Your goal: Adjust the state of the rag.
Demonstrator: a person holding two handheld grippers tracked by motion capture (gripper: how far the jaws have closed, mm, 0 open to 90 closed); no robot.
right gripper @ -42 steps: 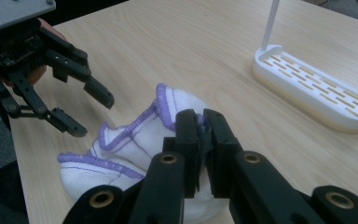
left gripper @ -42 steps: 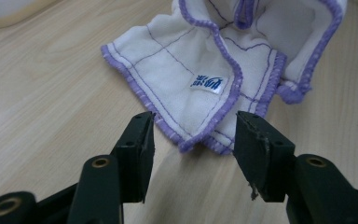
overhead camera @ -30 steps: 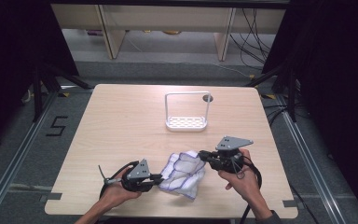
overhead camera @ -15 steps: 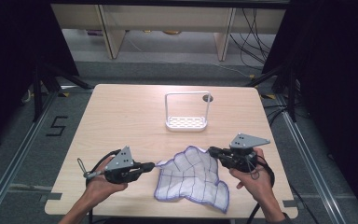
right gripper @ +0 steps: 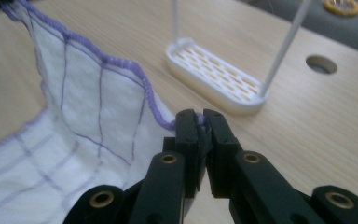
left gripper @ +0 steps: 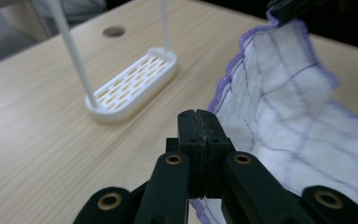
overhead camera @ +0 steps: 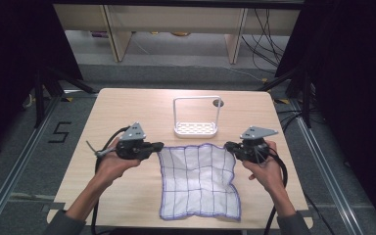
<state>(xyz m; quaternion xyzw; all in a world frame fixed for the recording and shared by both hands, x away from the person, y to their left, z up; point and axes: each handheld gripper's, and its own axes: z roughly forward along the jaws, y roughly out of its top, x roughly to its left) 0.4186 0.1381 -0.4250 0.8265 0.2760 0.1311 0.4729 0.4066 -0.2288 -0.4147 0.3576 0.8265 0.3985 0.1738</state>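
A white cloth (overhead camera: 198, 178) with purple grid lines and a purple hem is stretched out between my two grippers above the wooden table (overhead camera: 127, 105). My left gripper (overhead camera: 157, 147) is shut on the cloth's far left corner; in the left gripper view the jaws (left gripper: 198, 122) are pressed together with the cloth (left gripper: 289, 98) spreading to the right. My right gripper (overhead camera: 228, 146) is shut on the far right corner; in the right gripper view its tips (right gripper: 199, 121) pinch the hem, and the cloth (right gripper: 88, 107) hangs to the left. The cloth's near edge lies on the table.
A white wire-framed rack (overhead camera: 196, 120) with a slotted base stands just beyond the cloth, mid-table; the rack (left gripper: 133, 84) is close ahead in the left gripper view, and the rack (right gripper: 216, 74) in the right gripper view. A round hole (overhead camera: 218, 103) is in the tabletop behind it.
The cloth was a crumpled heap between the grippers; both hands have moved apart and the left one has risen, so the cloth now hangs spread flat between them.
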